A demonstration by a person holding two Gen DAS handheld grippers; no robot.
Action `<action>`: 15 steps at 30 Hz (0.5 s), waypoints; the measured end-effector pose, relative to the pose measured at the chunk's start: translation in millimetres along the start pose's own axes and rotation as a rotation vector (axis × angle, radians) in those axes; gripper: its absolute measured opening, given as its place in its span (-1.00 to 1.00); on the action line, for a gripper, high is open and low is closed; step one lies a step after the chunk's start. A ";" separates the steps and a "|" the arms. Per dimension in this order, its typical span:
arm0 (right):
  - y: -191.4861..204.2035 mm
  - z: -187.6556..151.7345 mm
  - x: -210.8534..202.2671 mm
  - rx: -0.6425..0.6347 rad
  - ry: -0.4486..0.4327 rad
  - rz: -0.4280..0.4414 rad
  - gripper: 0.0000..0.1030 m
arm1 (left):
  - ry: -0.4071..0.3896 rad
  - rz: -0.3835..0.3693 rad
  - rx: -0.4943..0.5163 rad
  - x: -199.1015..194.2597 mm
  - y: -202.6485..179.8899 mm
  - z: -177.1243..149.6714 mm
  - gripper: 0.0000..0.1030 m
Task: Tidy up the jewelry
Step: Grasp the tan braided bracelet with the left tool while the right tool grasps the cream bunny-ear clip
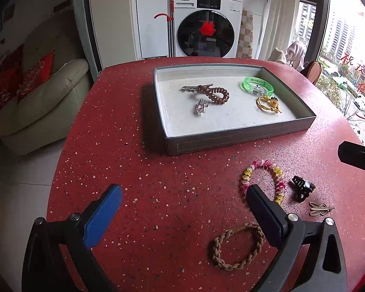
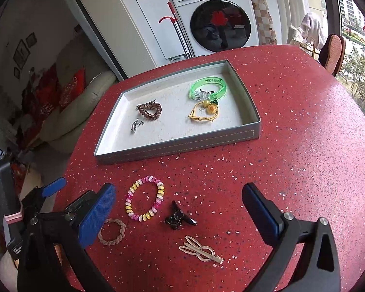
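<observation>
Red speckled stone makes up the round table (image 2: 292, 133), and on it a shallow grey tray (image 2: 177, 143) sits toward 12 o'clock, its open top facing up so pieces can simply be dropped in. Already inside: a brown coil hair tie (image 2: 150, 111) and a small clear clip (image 2: 134, 126) at the tray's 9 o'clock side, a green bangle (image 2: 208, 86) and a yellow cord bracelet (image 2: 203, 113) at its 3 o'clock side. That looks like sorting by kind, hair things left, wrist things right.

Four pieces lie loose on the table at 6 o'clock from the tray, clustered near each other but apart: a pink-and-yellow coil tie (image 2: 144, 202), a black claw clip (image 2: 178, 216), a pale cut-out barrette (image 2: 199, 249) and a braided tan band (image 2: 111, 231).

The right gripper (image 2: 178, 198) hangs above this cluster with jaws wide apart and nothing between them, probably lined up to choose one. The left gripper (image 1: 185, 192) likewise stands open and empty, the braided band and the coil tie by its right-hand finger. Roughly half the job seems done.
</observation>
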State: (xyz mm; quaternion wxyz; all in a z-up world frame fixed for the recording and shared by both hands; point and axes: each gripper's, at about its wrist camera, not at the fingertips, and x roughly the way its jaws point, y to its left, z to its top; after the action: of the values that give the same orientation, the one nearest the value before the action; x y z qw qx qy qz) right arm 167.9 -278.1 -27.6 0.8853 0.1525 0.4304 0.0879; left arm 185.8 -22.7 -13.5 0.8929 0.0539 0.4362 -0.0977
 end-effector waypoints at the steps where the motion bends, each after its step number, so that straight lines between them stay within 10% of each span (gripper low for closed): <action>1: 0.9 -6.5 -0.3 -0.011 0.007 -0.006 1.00 | 0.006 -0.011 -0.003 -0.2 0.4 -3.5 1.00; 15: 1.3 -64.9 2.8 -0.146 0.092 -0.114 1.00 | 0.049 -0.022 0.052 1.0 -12.3 -42.7 1.00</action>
State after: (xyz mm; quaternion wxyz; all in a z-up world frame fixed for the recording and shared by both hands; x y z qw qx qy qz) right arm 118.4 -263.5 -67.0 0.8770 0.0587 0.4708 0.0754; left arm 150.9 -27.0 -40.6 0.8790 0.0750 0.4560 -0.1173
